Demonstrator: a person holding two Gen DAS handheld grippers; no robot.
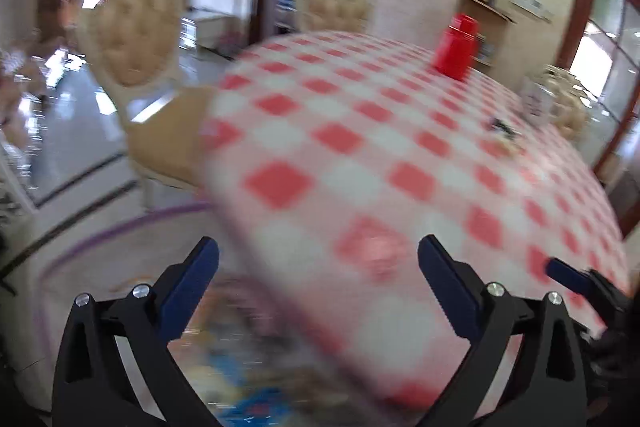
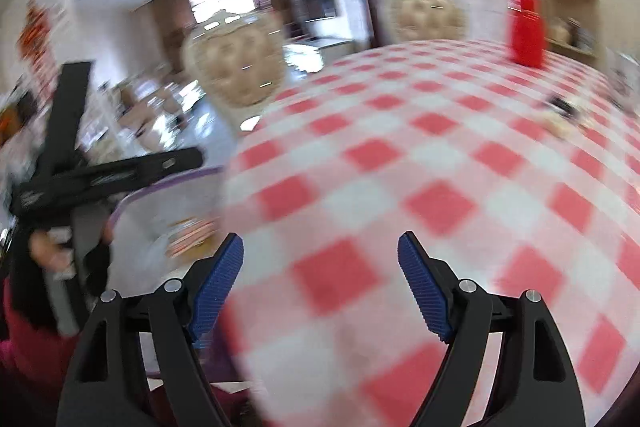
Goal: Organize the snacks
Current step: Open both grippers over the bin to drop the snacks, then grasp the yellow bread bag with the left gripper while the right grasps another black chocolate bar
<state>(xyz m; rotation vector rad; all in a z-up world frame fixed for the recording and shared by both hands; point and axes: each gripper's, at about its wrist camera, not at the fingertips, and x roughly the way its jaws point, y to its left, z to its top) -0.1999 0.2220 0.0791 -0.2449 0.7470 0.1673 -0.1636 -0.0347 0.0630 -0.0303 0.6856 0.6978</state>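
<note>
My left gripper (image 1: 318, 259) is open with nothing between its blue pads. It hangs over the near edge of the red-and-white checked table (image 1: 360, 147). Below it lies a blurred heap of colourful snack packets (image 1: 248, 371) inside a white bin with a purple rim (image 1: 80, 247). My right gripper (image 2: 320, 255) is also open and empty above the checked cloth (image 2: 440, 167). In the right wrist view the same bin (image 2: 160, 203) holds an orange-striped packet (image 2: 192, 237). The left gripper's black frame (image 2: 120, 173) is held by a hand beside the bin. A blue fingertip (image 1: 566, 273) of the right gripper shows at the right.
A red canister (image 1: 456, 47) (image 2: 526, 31) stands at the table's far side. Small dark items (image 1: 504, 131) lie near the right edge. Two cream padded chairs (image 1: 132, 39) (image 1: 332, 3) stand beyond the table, over a glossy floor. Both views are motion-blurred.
</note>
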